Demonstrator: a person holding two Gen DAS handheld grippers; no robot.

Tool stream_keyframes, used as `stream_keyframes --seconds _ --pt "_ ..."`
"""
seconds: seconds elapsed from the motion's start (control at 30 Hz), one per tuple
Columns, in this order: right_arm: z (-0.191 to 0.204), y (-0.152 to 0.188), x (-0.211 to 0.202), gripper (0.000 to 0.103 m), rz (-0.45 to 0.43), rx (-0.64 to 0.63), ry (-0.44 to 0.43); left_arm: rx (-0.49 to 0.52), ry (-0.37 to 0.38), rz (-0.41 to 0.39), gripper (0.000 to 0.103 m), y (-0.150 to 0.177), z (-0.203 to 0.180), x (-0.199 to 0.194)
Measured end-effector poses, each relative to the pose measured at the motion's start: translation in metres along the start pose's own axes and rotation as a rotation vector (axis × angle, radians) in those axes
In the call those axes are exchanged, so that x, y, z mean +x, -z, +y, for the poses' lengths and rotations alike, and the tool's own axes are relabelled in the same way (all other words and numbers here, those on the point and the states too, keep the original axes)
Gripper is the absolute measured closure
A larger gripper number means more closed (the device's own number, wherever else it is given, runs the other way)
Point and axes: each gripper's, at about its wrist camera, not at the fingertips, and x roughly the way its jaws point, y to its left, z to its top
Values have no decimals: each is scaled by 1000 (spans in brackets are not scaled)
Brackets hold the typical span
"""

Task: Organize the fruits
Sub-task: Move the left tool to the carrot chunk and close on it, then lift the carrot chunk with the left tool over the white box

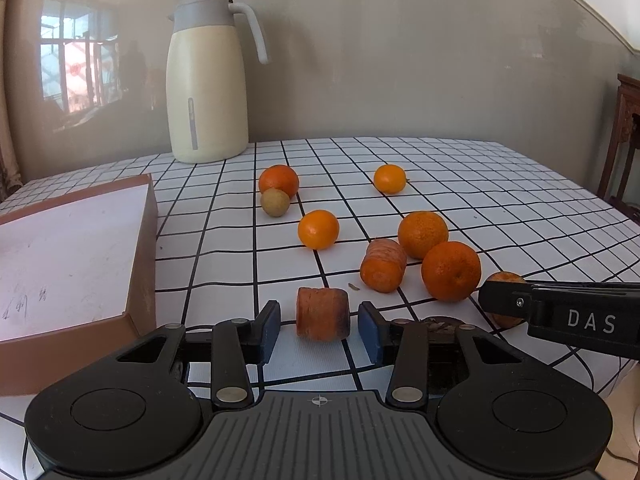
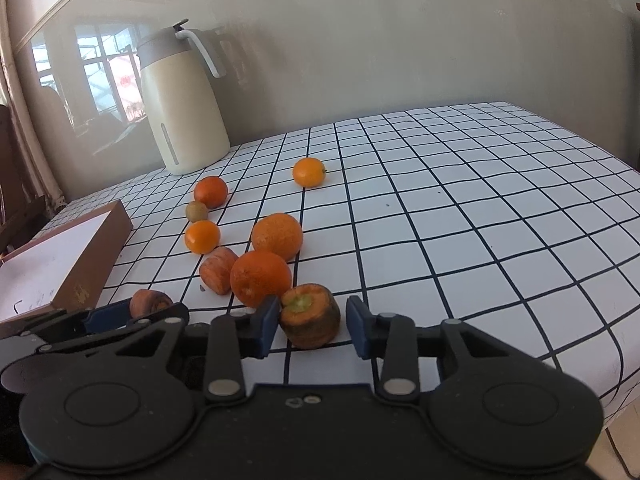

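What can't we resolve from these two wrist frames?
- Box contents: left wrist view cuts it at the left edge; right wrist view shows only a corner.
- Carrot stub by the right gripper: its finger covers most of it in the left wrist view.
- Carrot piece: half hidden behind the left gripper in the right wrist view.
- Writing on the box: too blurred.

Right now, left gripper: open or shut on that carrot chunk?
Open. The left gripper straddles the carrot chunk, with checked tablecloth visible in the gap on each side of it.

left gripper spread wide | right gripper likewise (both low)
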Motion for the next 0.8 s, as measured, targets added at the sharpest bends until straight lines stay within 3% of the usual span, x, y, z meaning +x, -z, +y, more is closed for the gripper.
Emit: stream_keyframes --seconds 0.23,0.3,0.4,0.8 --pt "6 0 4 78 -2 -29 10 -3 -2 -8 61 0 0 2" --pt "6 0 4 78 -4 -28 11 8 5 -11 71 0 -2 2" --pt "5 1 1 79 -10 -32 16 15 5 -16 74 1 -4 1" --pt "2 -5 -20 79 -83 -9 -17 -26 26 -42 74 0 8 -14"
